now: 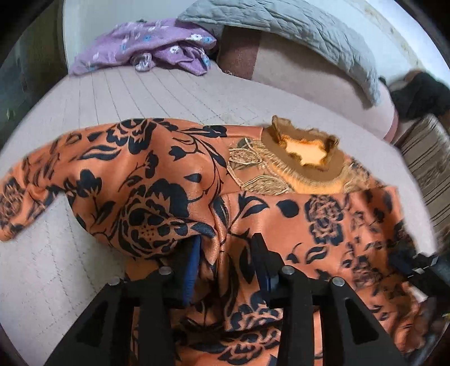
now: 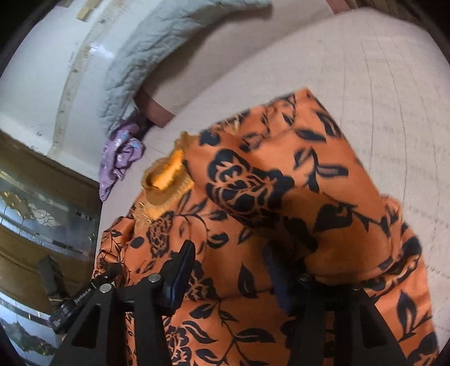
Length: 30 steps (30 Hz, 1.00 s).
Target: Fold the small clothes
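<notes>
The orange dress [image 1: 174,180] lay on the bed [image 1: 168,93], its collar [image 1: 306,157] far from me. My left fingers [image 1: 194,259] and right fingers [image 2: 182,270] stood wide, cloth bunched between them, skirt end nearest.

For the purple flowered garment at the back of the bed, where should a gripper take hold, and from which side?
Judging by its pose, take the purple garment by the loose corner drooping toward the camera, approaching from the open mattress side. It lies crumpled, with the wall behind it and the grey quilt against its right.
</notes>
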Motion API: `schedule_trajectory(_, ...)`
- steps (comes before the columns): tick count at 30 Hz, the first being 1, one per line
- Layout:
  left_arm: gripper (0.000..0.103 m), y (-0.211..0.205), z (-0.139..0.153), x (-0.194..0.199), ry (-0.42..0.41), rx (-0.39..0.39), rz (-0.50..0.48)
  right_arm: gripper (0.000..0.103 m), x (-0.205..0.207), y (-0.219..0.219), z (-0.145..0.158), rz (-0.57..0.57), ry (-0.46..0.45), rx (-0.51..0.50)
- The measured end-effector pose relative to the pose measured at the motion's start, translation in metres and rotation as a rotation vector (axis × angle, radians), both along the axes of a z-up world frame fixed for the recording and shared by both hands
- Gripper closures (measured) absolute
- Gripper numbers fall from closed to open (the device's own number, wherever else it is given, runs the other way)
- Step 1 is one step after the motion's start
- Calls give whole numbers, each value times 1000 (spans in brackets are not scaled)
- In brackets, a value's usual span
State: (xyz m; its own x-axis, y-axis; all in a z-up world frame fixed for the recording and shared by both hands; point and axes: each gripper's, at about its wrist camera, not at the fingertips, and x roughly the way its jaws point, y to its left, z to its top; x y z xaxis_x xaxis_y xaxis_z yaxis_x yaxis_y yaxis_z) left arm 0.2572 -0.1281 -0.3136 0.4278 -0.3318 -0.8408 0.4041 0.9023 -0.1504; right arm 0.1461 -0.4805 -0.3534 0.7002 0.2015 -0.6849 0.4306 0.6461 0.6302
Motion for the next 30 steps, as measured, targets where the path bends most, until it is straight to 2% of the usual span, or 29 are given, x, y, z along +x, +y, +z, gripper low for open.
schedule_trajectory(1,91,-1,2,-2,-34,30,13,48,1,0,0,1,1,-7)
schedule_trajectory(6,91,22,23,2,-75,-81,62,47,1,7,5,19,-6,-52)
schedule_trajectory(10,91,35,36,3,-127,-79,77,46,-1,15,16,49,-82,-64)
schedule_trajectory(13,91,50,35,12,-145,-8,124,43,0,31,27,113,-139,-99)
schedule_trajectory(15,89,55,22,19,-99,71,141,40,6,43,22,154,-106,-121)
schedule_trajectory(17,81,57,13,25,-40,74,146,40,14,52,9,191,-33,-131)
schedule_trajectory(18,81,59,14,26,-12,46,138,40,17,56,3,202,5,-151)
schedule_trajectory(19,81,62,17,26,-6,19,129,40,16,60,3,205,3,-178)
schedule_trajectory(21,72,77,38,22,-28,-74,113,40,16,64,9,223,-2,-210)
schedule_trajectory(22,58,92,53,20,-82,-124,130,39,15,63,10,226,-4,-202)
schedule_trajectory(23,38,104,63,19,-126,-146,160,39,14,62,9,221,-5,-188)
schedule_trajectory(25,23,138,77,21,-199,-180,281,39,13,57,5,207,-2,-153)
schedule_trajectory(26,23,152,77,24,-197,-198,329,39,14,55,5,202,-3,-140)
schedule_trajectory(27,23,169,73,31,-164,-230,386,39,13,54,4,198,-5,-130)
schedule_trajectory(30,23,216,39,52,39,-351,561,37,15,53,5,192,-5,-119)
